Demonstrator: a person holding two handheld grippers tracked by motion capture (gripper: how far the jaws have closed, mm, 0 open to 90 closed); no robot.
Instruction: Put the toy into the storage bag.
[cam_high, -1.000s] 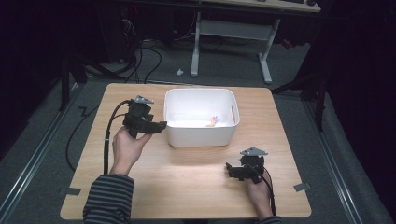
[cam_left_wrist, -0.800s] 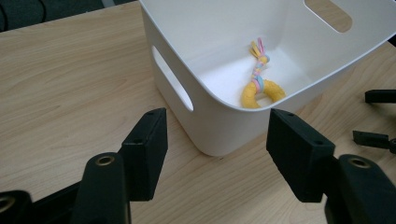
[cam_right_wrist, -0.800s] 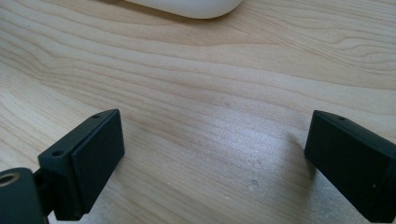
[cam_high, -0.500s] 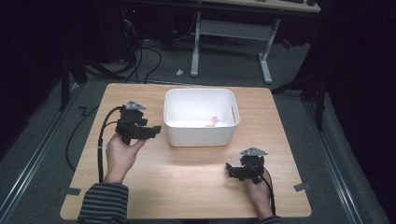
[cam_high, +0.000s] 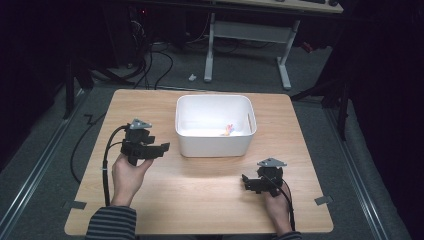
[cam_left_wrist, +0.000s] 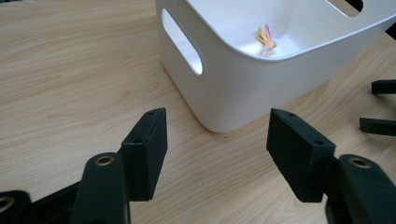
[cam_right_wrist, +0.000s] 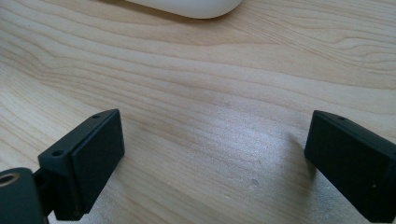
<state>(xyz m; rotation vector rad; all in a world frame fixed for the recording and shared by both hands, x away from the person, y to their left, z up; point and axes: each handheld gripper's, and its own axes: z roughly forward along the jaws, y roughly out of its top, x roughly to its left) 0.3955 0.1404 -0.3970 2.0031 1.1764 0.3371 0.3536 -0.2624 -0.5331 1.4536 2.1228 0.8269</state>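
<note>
Dark room, grey floor (cam_high: 45, 150), white-legged desk (cam_high: 250, 30) behind.

White tub (cam_high: 215, 142) upright mid-table holds small colourful item (cam_high: 228, 129).

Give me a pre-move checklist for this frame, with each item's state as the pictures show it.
1. Left gripper open and holding nothing: ok; its jaws stand wide apart in the left gripper view.
2. Right gripper open and holding nothing: ok; bare wood lies between its jaws.
3. Left gripper apart from the white bin: ok; a gap shows beside the bin's near corner.
4. Bin upright on the wooden table: ok.
5. Bin contents known: cannot tell; one small yellow and pink item lies inside, too small to name.
6. Right gripper apart from the bin: ok; it sits well in front of the bin.
</note>
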